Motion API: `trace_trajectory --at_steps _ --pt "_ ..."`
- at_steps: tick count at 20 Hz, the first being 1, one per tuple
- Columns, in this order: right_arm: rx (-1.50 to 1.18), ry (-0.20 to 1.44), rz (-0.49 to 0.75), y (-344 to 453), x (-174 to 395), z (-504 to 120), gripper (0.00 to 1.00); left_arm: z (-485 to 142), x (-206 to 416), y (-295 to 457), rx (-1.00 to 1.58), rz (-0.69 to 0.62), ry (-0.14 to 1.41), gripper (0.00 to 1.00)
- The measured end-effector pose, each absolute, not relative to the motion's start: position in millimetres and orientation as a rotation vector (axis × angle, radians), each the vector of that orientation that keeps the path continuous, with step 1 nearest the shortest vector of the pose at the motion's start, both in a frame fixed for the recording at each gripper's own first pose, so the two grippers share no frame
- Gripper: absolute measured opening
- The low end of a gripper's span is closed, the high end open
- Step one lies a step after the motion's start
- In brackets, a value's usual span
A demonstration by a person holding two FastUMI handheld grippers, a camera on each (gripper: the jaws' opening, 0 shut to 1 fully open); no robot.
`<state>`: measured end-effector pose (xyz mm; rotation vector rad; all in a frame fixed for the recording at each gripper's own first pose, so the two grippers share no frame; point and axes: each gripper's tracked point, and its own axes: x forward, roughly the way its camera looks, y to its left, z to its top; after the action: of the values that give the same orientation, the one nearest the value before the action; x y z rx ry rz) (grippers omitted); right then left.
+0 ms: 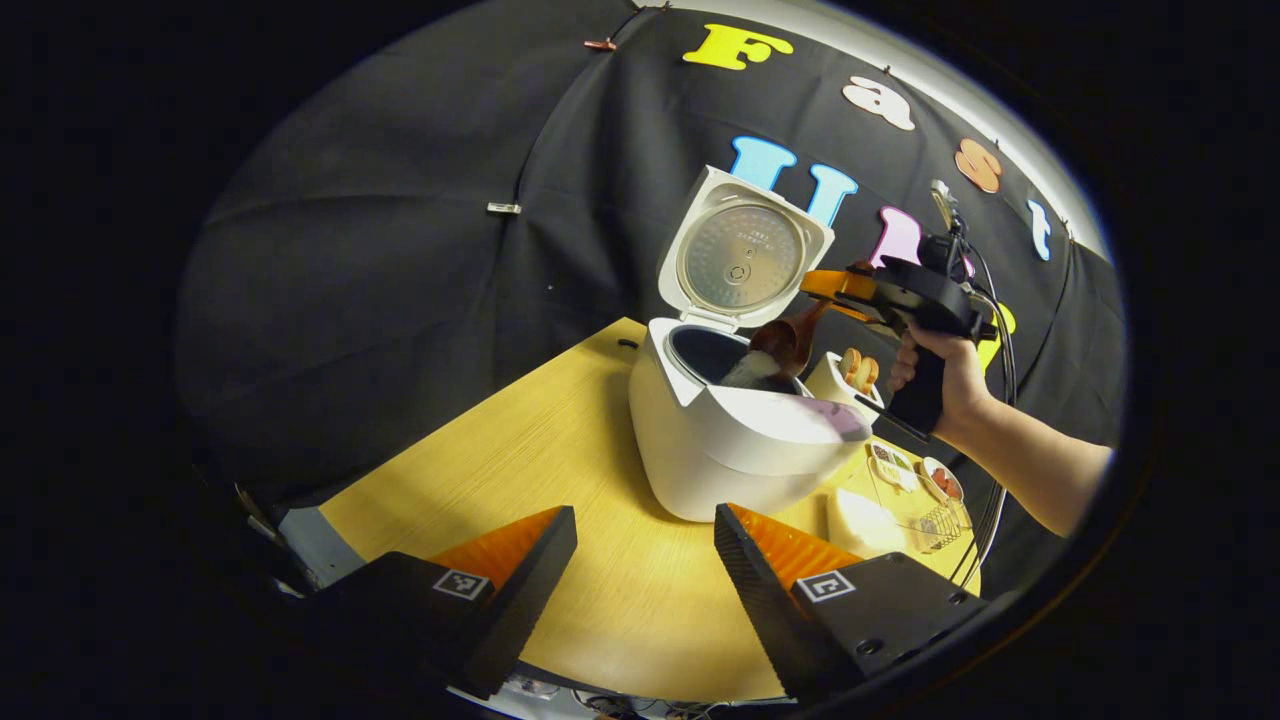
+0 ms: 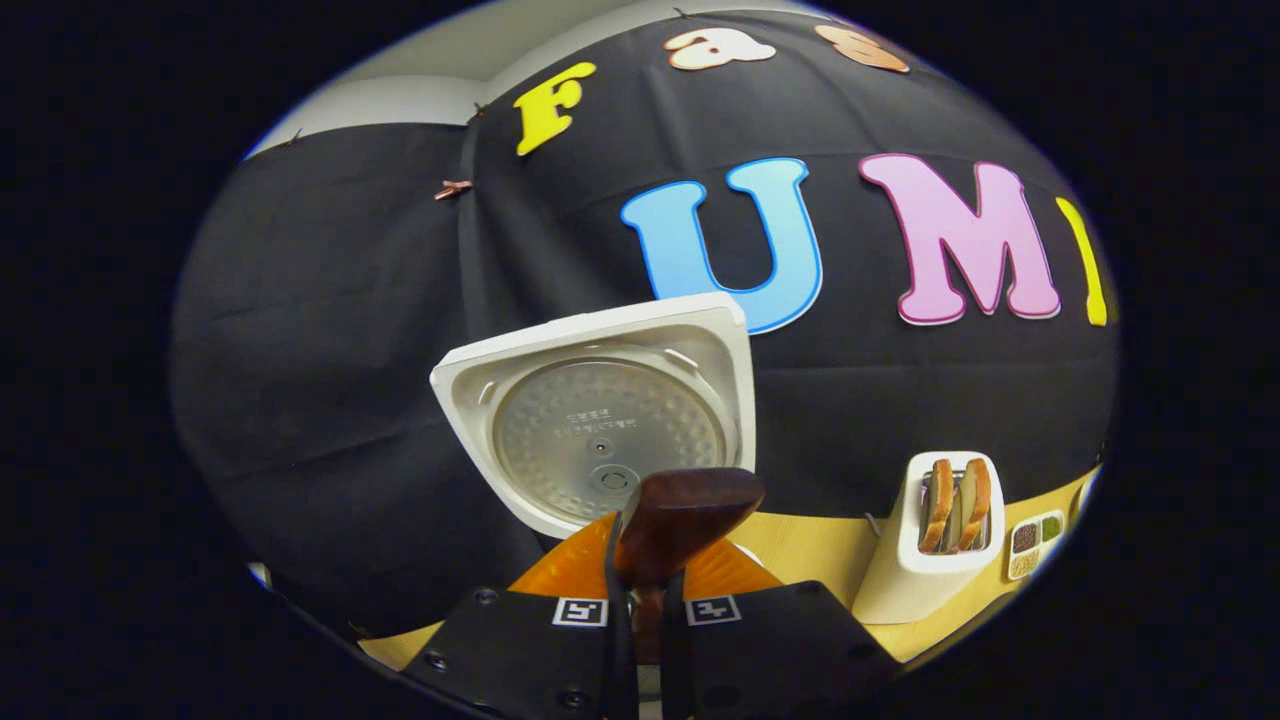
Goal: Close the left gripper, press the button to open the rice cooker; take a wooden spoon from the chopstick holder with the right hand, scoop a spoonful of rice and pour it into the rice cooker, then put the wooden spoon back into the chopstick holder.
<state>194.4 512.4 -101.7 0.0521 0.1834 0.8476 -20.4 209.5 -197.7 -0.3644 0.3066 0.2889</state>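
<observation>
Wooden spoon is tipping over the open rice cooker while your right gripper is clamping its handle, the chopstick holder waiting just to its right.

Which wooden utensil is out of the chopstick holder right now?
The wooden spoon, clamped in the right gripper and tipped over the open rice cooker; the others stand in the chopstick holder.

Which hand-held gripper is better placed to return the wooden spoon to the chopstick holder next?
Right: the right hand-held gripper already grips the wooden spoon, near the chopstick holder. The left hand-held gripper is open.
</observation>
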Motion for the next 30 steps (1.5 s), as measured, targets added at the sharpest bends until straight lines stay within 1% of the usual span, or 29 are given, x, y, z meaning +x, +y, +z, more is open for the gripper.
trace_trajectory --at_steps 3,4,7,8,9,11,13,15,16,17,18,19,21,22,24,25,26,30 --pt "-0.048 0.131 0.909 525 183 -105 0.13 -195 -20 208 -0.347 0.286 0.308 0.97" --pt "-0.074 0.116 0.926 529 177 -106 0.13 -195 -20 206 -0.332 0.283 0.308 0.96" --pt "-0.162 0.076 0.979 541 165 -109 0.13 -193 -20 203 -0.309 0.267 0.307 0.96" --pt "-0.195 0.056 0.995 545 160 -109 0.13 -192 -19 201 -0.311 0.263 0.304 0.97" --pt "-0.226 0.038 1.010 548 155 -110 0.13 -191 -18 200 -0.311 0.261 0.303 0.95" --pt "-0.284 0.005 1.034 552 146 -111 0.13 -192 -20 198 -0.311 0.261 0.298 0.96" --pt "-0.309 0.013 1.056 555 139 -120 0.13 -189 -20 197 -0.305 0.266 0.293 0.97" --pt "-0.265 0.054 1.060 555 134 -118 0.13 -186 -20 194 -0.293 0.267 0.285 0.96" --pt "-0.227 0.063 1.054 554 135 -110 0.10 -186 -19 193 -0.292 0.266 0.285 0.96" --pt "-0.189 0.061 1.038 549 138 -99 0.13 -187 -18 192 -0.292 0.265 0.286 0.98" --pt "-0.149 0.054 1.022 543 142 -86 0.13 -186 -17 189 -0.292 0.263 0.287 0.96" --pt "-0.110 0.048 1.005 535 146 -74 0.13 -185 -15 186 -0.293 0.261 0.285 0.97" --pt "-0.037 0.053 0.966 511 154 -54 0.13 -182 -10 177 -0.294 0.254 0.282 0.96" --pt "-0.004 0.056 0.944 495 160 -44 0.13 -180 -8 172 -0.293 0.249 0.282 0.97" --pt "0.047 0.053 0.891 456 172 -28 0.13 -175 -1 158 -0.285 0.231 0.281 0.95" --pt "0.068 0.046 0.863 436 179 -20 0.13 -173 3 149 -0.279 0.218 0.280 0.98" --pt "0.088 0.040 0.835 412 191 -12 0.13 -170 7 140 -0.271 0.207 0.280 0.96" --pt "0.175 0.039 0.731 324 216 5 0.13 -160 24 99 -0.253 0.158 0.281 0.95"
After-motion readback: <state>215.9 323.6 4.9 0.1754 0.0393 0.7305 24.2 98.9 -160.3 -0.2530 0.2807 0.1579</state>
